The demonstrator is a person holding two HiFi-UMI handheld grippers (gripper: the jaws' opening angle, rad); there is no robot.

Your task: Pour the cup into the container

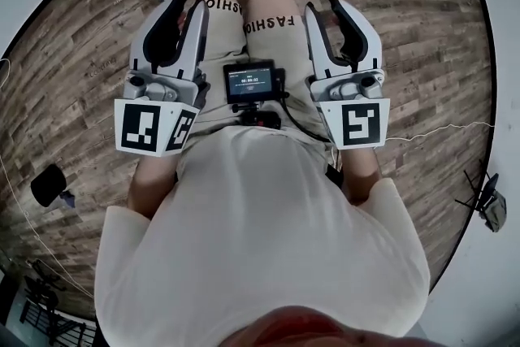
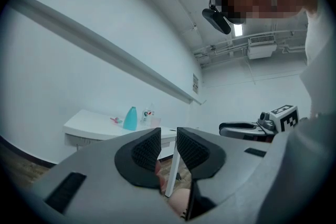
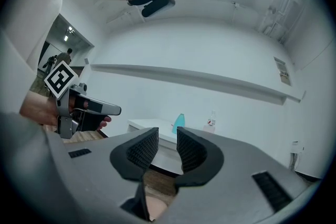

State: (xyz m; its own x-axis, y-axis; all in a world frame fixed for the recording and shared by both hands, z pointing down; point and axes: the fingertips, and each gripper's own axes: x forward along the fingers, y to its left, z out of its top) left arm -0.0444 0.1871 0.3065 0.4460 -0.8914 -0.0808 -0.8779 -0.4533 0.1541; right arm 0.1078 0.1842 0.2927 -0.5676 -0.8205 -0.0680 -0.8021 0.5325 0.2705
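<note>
Left claw (image 2: 168, 139) and right claw (image 3: 167, 139), both closed and empty over the lap (image 1: 244, 36), sit well apart from the counter (image 2: 89, 122), where what looks like a pale cup (image 2: 155, 122) is probably light and thin-walled, best pinched mid-wall

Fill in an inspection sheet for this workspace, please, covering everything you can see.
Surface: white table, far off against the wall.
Job's things: no cup or container can be made out for certain.
Clutter: teal bottle and clear bottle on the table; black stand on the wooden floor.
Grippers: left tool and right tool both shut, empty, held above the person's lap.
Cables: thin white cable lying across the floor.
Surroundings: white walls; chest camera on the person.
</note>
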